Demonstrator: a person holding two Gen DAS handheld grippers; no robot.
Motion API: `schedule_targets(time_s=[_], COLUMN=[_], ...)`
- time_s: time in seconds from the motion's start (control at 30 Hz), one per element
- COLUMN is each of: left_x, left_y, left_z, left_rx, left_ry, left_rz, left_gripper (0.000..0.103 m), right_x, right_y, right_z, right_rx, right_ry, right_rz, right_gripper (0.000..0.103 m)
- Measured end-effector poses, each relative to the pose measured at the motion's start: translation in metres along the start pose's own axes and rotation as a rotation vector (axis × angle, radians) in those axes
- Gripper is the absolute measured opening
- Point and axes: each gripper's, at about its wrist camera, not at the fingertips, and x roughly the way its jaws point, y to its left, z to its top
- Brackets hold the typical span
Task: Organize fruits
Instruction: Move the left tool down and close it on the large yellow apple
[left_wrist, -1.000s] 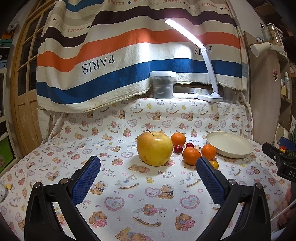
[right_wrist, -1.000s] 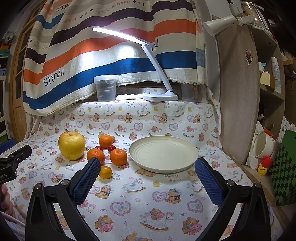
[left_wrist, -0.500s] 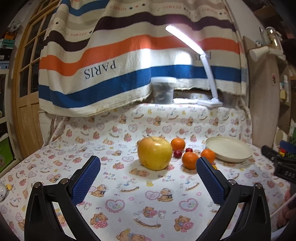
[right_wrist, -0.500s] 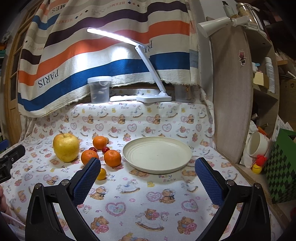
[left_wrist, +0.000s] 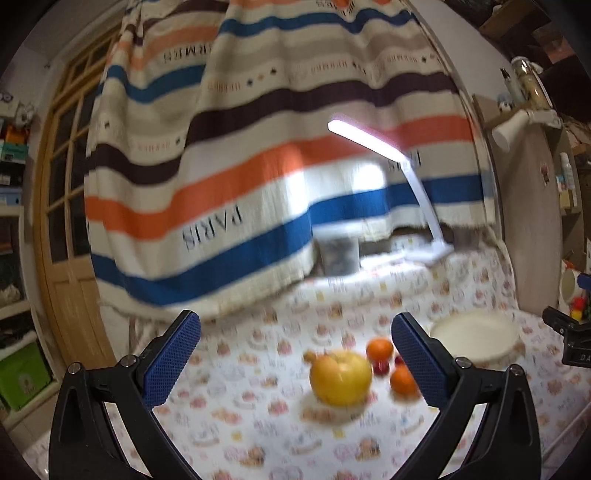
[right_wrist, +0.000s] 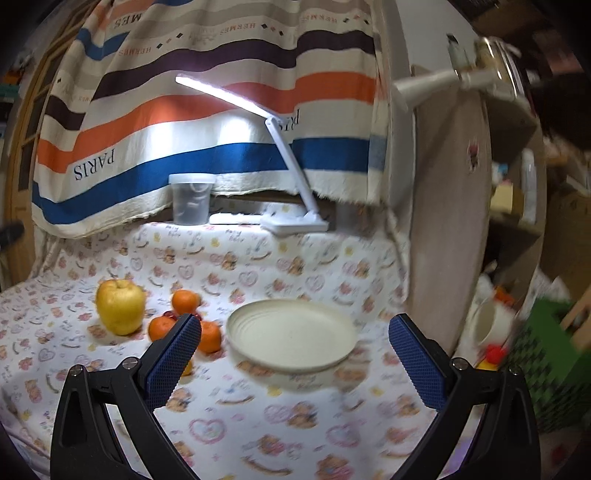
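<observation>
A big yellow apple (left_wrist: 340, 377) (right_wrist: 120, 312) sits on the bear-print cloth with small oranges (left_wrist: 379, 348) (right_wrist: 185, 301) and small red fruits (left_wrist: 380, 367) beside it. A cream plate (left_wrist: 474, 338) (right_wrist: 291, 336) lies empty to their right. My left gripper (left_wrist: 295, 363) is open and empty, held back from the apple. My right gripper (right_wrist: 291, 363) is open and empty, facing the plate; its left finger hides part of the orange cluster.
A white desk lamp (right_wrist: 295, 221) and a clear lidded tub (right_wrist: 192, 199) stand at the back under a striped hanging cloth (left_wrist: 258, 166). A wooden board (right_wrist: 447, 221) and shelves with a mug (right_wrist: 487, 325) border the right side.
Both grippers have pulled back and tilted upward; the fruits and plate now sit lower and smaller in view. Nothing on the table moved. Both views are motion-blurred.
</observation>
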Motion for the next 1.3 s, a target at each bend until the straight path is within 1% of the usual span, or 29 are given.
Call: schedule_targets(time_s=[0.07, 0.13, 0.2, 0.27, 0.33, 0.4, 0.47, 0.5, 0.53, 0.6, 0.63, 0.67, 0.77, 0.8, 0.87, 0.93, 1.03, 1.07, 1.17, 1.3], left_x=[0.016, 0.035, 0.052, 0.073, 0.089, 0.107, 0.128, 0.135, 0.146, 0.167, 0.180, 0.189, 0.203, 0.209, 0.214, 0.217, 0.221, 0.224, 0.227, 0.235], left_y=[-0.002, -0.004, -0.006, -0.006, -0.006, -0.009, -0.011, -0.012, -0.014, -0.017, -0.020, -0.023, -0.024, -0.024, -0.024, -0.025, -0.027, -0.028, -0.033, -0.038], left_z=[0.012, 0.021, 0.029, 0.040, 0.048, 0.050, 0.042, 0.036, 0.024, 0.004, -0.009, -0.017, -0.036, -0.042, -0.050, -0.058, -0.069, -0.071, -0.076, -0.088], left_rx=[-0.019, -0.036, -0.055, -0.079, -0.086, -0.085, -0.090, -0.090, -0.088, -0.072, -0.044, -0.020, -0.033, -0.057, -0.091, -0.095, -0.091, -0.100, -0.075, -0.077], left_ry=[0.048, 0.084, 0.108, 0.128, 0.134, 0.177, 0.247, 0.276, 0.323, 0.428, 0.513, 0.563, 0.644, 0.682, 0.728, 0.753, 0.801, 0.805, 0.835, 0.879], left_rz=[0.008, -0.030, -0.056, -0.071, -0.080, -0.105, -0.144, -0.142, -0.131, -0.120, -0.101, -0.093, -0.109, -0.138, -0.174, -0.183, -0.194, -0.208, -0.216, -0.234], left_gripper=[0.103, 0.103, 0.103, 0.103, 0.103, 0.103, 0.103, 0.103, 0.103, 0.103, 0.103, 0.103, 0.103, 0.103, 0.103, 0.103, 0.103, 0.103, 0.103, 0.103], right_x=[0.006, 0.016, 0.027, 0.041, 0.061, 0.080, 0.097, 0.104, 0.113, 0.127, 0.133, 0.137, 0.145, 0.146, 0.149, 0.148, 0.145, 0.144, 0.141, 0.143], right_y=[-0.001, 0.000, 0.002, 0.005, 0.010, 0.014, 0.018, 0.020, 0.022, 0.027, 0.029, 0.031, 0.041, 0.043, 0.051, 0.057, 0.065, 0.067, 0.070, 0.067], right_z=[0.019, 0.038, 0.055, 0.069, 0.078, 0.082, 0.081, 0.080, 0.075, 0.066, 0.057, 0.050, 0.036, 0.034, 0.029, 0.026, 0.023, 0.022, 0.021, 0.021], right_rx=[-0.022, -0.031, -0.026, -0.012, 0.019, 0.057, 0.085, 0.091, 0.097, 0.100, 0.096, 0.087, 0.051, 0.043, 0.020, 0.001, -0.039, -0.050, -0.076, -0.062], right_ry=[0.014, 0.036, 0.036, 0.046, 0.075, 0.095, 0.097, 0.098, 0.101, 0.110, 0.117, 0.133, 0.171, 0.182, 0.205, 0.203, 0.193, 0.190, 0.174, 0.192], right_rz=[-0.062, -0.103, -0.081, -0.026, 0.025, 0.046, 0.074, 0.083, 0.085, 0.081, 0.085, 0.088, 0.114, 0.118, 0.139, 0.149, 0.135, 0.131, 0.109, 0.123], right_gripper=[0.102, 0.102, 0.102, 0.102, 0.102, 0.102, 0.102, 0.102, 0.102, 0.102, 0.102, 0.102, 0.102, 0.102, 0.102, 0.102, 0.102, 0.102, 0.102, 0.102])
